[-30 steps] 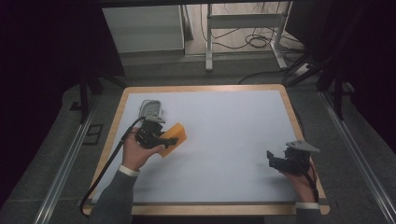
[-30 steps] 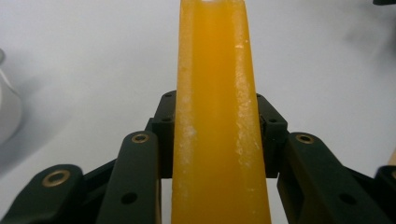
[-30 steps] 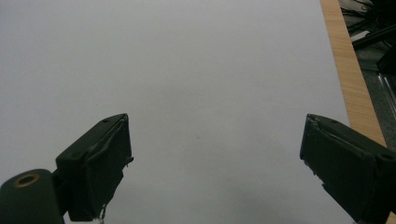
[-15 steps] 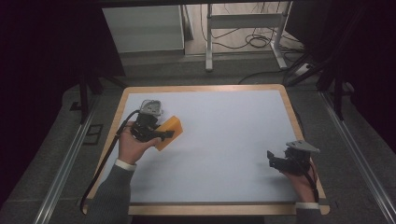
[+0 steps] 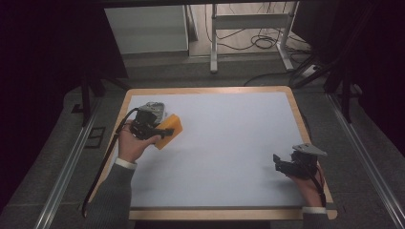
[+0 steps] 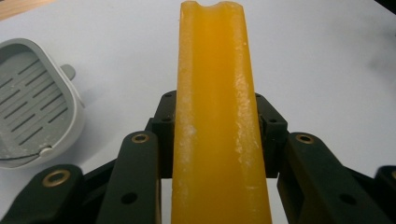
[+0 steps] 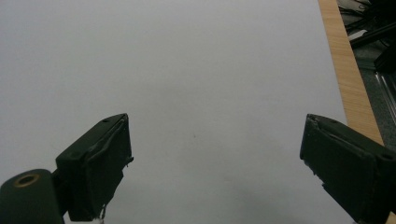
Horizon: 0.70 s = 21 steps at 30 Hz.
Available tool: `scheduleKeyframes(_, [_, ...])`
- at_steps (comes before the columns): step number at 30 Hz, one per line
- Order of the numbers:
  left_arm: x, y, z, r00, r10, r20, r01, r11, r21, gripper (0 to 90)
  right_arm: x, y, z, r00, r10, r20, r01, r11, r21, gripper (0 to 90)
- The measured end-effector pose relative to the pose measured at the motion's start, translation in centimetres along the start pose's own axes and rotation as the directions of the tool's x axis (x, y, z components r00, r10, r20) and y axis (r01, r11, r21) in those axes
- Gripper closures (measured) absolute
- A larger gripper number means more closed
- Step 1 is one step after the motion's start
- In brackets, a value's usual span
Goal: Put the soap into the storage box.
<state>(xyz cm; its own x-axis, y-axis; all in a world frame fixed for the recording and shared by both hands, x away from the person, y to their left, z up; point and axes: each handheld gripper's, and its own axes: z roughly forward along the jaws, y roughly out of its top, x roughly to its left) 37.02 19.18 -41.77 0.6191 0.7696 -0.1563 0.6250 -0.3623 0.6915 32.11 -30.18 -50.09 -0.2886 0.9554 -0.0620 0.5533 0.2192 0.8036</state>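
left gripper: clamped on the yellow sponge, pads press its two broad faces; held in the person's left hand, at the table's left side toward the far edge
yellow sponge: in the left gripper view it stands edge-on between the black jaws, narrow face toward the camera, far end notched; raised off the table, sticks out to the right of the gripper in the high view
sponge surface: whitish flecks along its edges, otherwise plain yellow-orange
grey tray: slotted, rounded corners, small tab on its rim; lies flat on the white top just beside the left gripper, apart from the sponge; in the high view mostly hidden behind the gripper
right gripper: jaws wide apart, nothing between them; held in the right hand near the table's right front corner, well apart from the sponge
right gripper view: both black pads over bare white surface, wooden rim at the right
table: white top, wooden border
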Motion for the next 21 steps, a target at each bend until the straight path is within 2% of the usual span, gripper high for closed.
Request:
scheduleKeyframes(9, [1.3,0.3,0.1,0.9996,-0.024,-0.016,0.024,0.9997,-0.002,61.1,0.2,0.1,-0.1,1.0,-0.001,-0.003,0.001,1.0,-0.003,9.1])
scheduleKeyframes(16, [1.8,0.6,-0.2,0.9981,-0.043,-0.043,0.043,0.9989,-0.019,61.1,0.2,0.1,-0.1,1.0,-0.001,-0.003,0.001,1.0,-0.003,9.0])
scheduleKeyframes(21, [2.1,0.9,-0.2,0.9975,-0.055,-0.046,0.054,0.9984,-0.02,61.1,0.1,0.1,-0.1,1.0,-0.003,-0.003,0.003,1.0,-0.002,9.1])
